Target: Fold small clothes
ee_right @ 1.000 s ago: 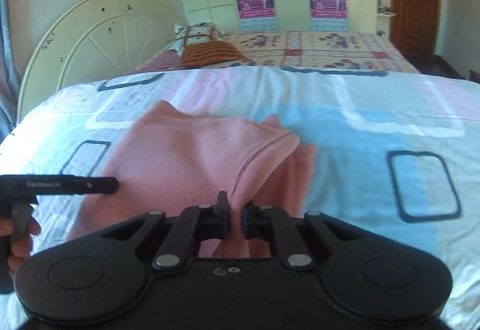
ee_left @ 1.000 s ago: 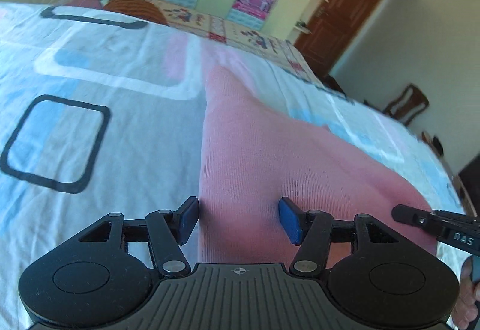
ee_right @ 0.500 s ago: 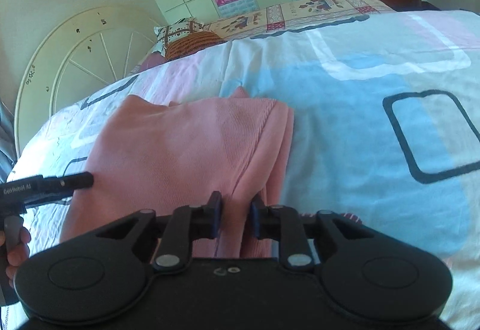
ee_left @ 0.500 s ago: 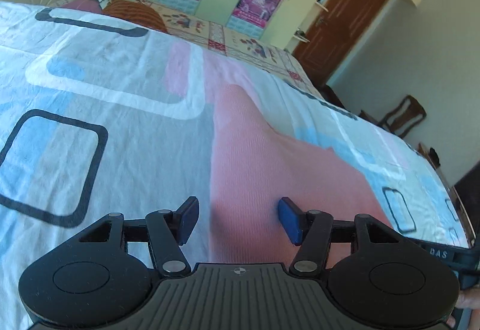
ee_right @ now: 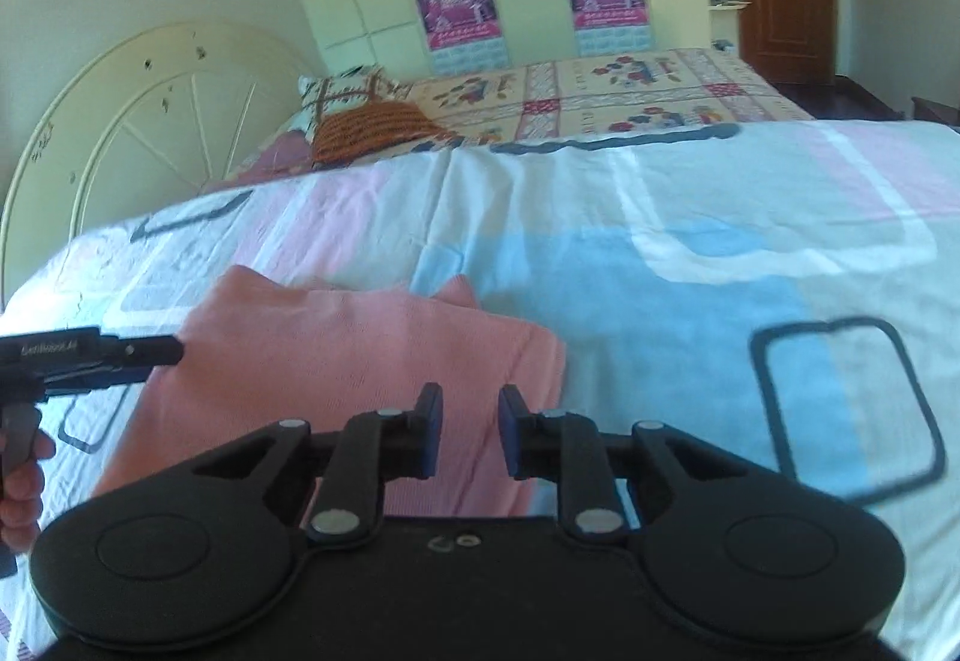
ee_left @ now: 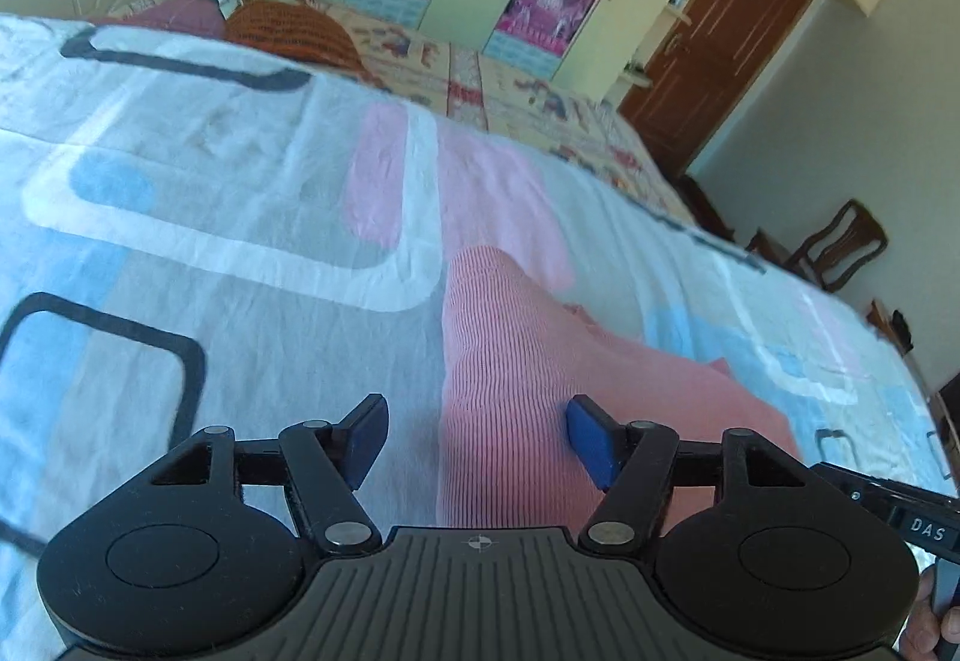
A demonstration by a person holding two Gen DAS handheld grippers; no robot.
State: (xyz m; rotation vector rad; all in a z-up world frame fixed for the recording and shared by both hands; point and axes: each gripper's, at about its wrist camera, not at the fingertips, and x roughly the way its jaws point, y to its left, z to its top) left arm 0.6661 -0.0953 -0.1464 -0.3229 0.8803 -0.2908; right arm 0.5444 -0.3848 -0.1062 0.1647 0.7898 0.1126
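My left gripper [ee_left: 474, 439] hangs over the near left edge of the pink knit garment [ee_left: 540, 421], jaws spread wide and just opened a bit further, blue pads clear of the cloth on either side, nothing gripped. Over on the right wrist view, my right gripper [ee_right: 471, 433] has just been opening too: a narrow gap now shows between its pads, the pink fabric lying flat beneath and behind them, not pinched. The garment sits folded on the patterned bedsheet [ee_right: 690, 271], its far corners pointing toward the headboard [ee_right: 150, 120]. My left hand [ee_right: 21, 487] shows at the frame's edge, wrapped round its handle. An orange knitted cushion [ee_right: 378, 129] rests up by the pillows.
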